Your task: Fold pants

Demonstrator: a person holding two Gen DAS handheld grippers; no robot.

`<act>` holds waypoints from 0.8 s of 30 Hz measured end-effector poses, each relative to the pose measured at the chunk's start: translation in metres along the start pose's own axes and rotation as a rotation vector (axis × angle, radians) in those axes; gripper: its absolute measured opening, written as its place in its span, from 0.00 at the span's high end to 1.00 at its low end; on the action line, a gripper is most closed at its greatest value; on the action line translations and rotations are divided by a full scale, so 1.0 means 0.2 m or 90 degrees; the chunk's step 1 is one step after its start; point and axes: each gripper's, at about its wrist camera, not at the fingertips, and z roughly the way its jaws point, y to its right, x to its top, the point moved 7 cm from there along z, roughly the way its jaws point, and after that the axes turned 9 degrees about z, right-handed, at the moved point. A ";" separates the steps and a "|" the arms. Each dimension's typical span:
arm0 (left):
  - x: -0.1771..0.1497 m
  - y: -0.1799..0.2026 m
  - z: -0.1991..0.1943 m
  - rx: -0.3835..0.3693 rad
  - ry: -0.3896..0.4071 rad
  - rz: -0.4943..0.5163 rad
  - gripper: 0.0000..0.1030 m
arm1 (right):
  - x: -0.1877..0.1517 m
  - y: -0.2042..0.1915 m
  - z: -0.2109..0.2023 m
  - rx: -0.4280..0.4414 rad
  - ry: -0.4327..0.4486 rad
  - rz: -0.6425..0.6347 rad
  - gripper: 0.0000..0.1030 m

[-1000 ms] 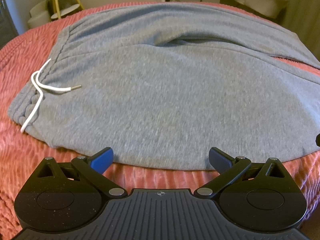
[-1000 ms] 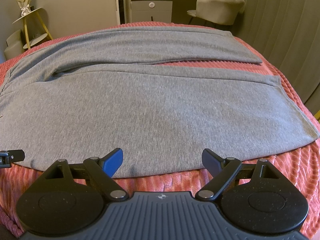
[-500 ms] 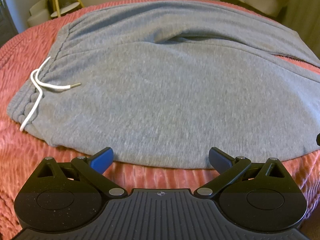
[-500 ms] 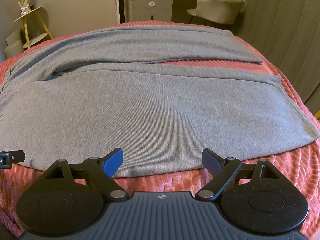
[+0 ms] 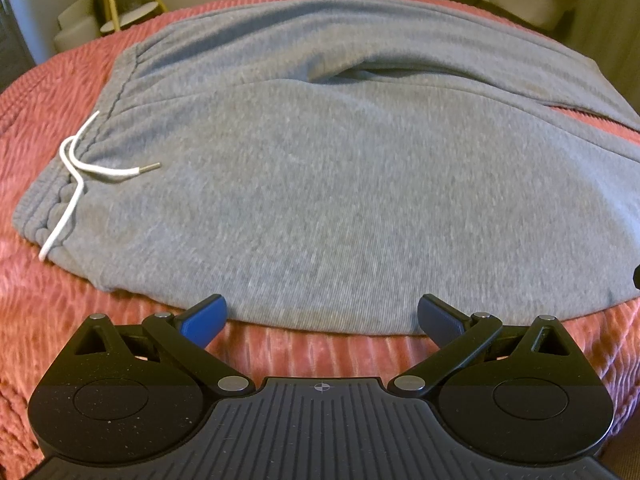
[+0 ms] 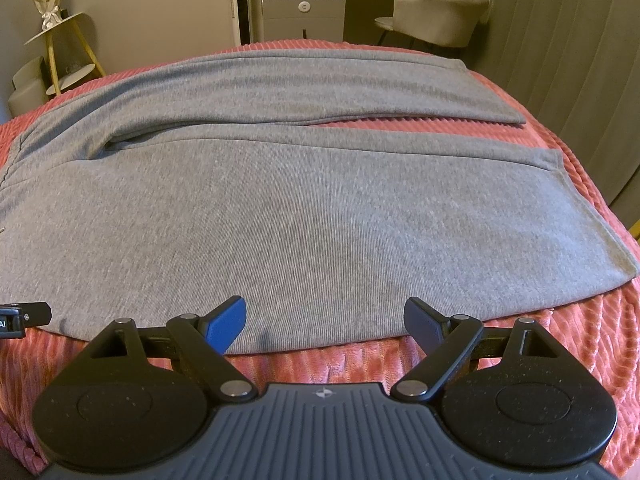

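With both sets of fingers spread wide, left gripper point(image 5: 322, 316) and right gripper point(image 6: 324, 318) hover just short of the pants point(image 6: 280, 220); nothing folded; next, pinch the hem just ahead.

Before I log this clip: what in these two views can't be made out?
- Pants leg ends: cut off by the right edge in the left wrist view.
- Waistband and drawstring: cut off by the left edge in the right wrist view.
- Near hem of the pants: partly hidden behind the right tool.
- Items on the far cabinet: too small to identify.
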 end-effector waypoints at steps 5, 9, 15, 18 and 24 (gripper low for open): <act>0.00 0.00 0.00 0.000 -0.001 0.000 0.00 | 0.00 0.00 0.00 0.000 -0.001 0.000 0.16; 0.00 0.00 0.00 0.000 -0.002 0.000 0.00 | 0.00 0.00 0.00 0.000 -0.001 0.000 0.16; 0.00 0.00 0.01 -0.002 -0.003 0.000 0.00 | 0.01 0.00 0.00 -0.001 -0.001 0.000 0.16; -0.01 0.00 0.01 -0.002 -0.004 0.000 0.00 | 0.00 0.00 0.00 -0.001 -0.001 -0.001 0.16; -0.01 0.00 0.01 -0.003 -0.007 -0.001 0.00 | 0.00 0.00 0.01 -0.001 -0.001 -0.002 0.16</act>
